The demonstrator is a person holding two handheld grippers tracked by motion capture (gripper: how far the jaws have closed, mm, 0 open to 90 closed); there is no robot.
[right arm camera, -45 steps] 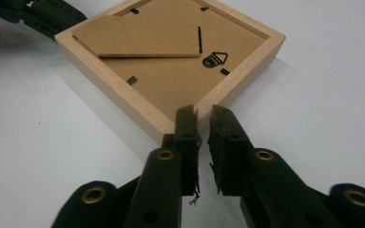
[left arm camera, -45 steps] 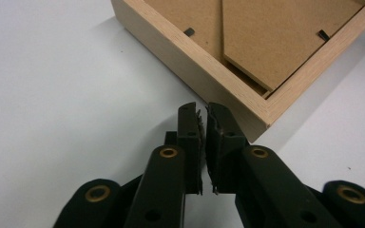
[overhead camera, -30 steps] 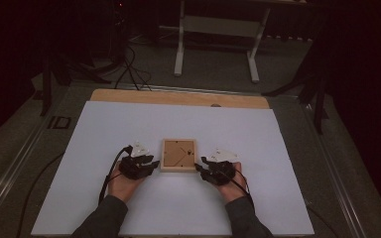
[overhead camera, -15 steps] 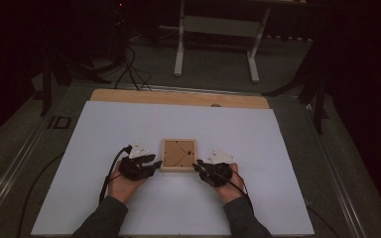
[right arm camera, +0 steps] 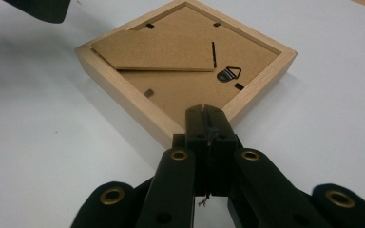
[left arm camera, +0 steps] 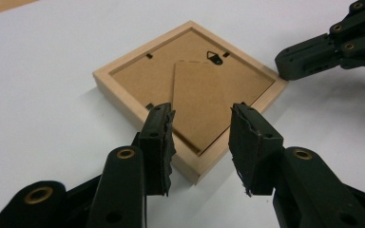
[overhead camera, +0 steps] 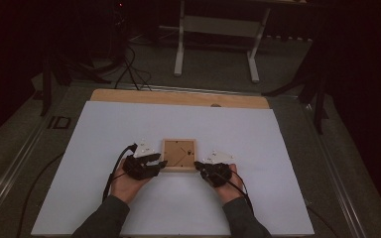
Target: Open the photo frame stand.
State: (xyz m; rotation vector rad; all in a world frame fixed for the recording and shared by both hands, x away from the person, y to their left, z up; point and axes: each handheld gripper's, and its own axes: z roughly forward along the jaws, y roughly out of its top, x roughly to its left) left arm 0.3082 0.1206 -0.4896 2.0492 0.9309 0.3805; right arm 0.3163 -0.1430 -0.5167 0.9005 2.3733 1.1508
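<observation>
A small square picture frame (overhead camera: 179,154) of pale wood lies face down near the front middle of the white table top (overhead camera: 104,129), between the two hands. Its back is a brown board set below the rim, with a flat stand leg (left arm camera: 200,97) of the same board lying on it, a small dark hanging hook (right arm camera: 228,73) near one corner and little dark tabs along the edges. The left gripper (left arm camera: 200,137) is at the frame's near left corner with its jaws apart, one on either side of that corner and not touching it. The right gripper (right arm camera: 206,124) is at the frame's near right corner with its jaws pressed together; their tips look to be against the wooden corner, though contact is hard to judge from this angle. No brand or label can be read on the frame. Farther off, a bare wooden strip (overhead camera: 178,97) runs along the far edge of the table. On the dark surface left of the table, white marks (overhead camera: 58,122) seem to read "ID".
</observation>
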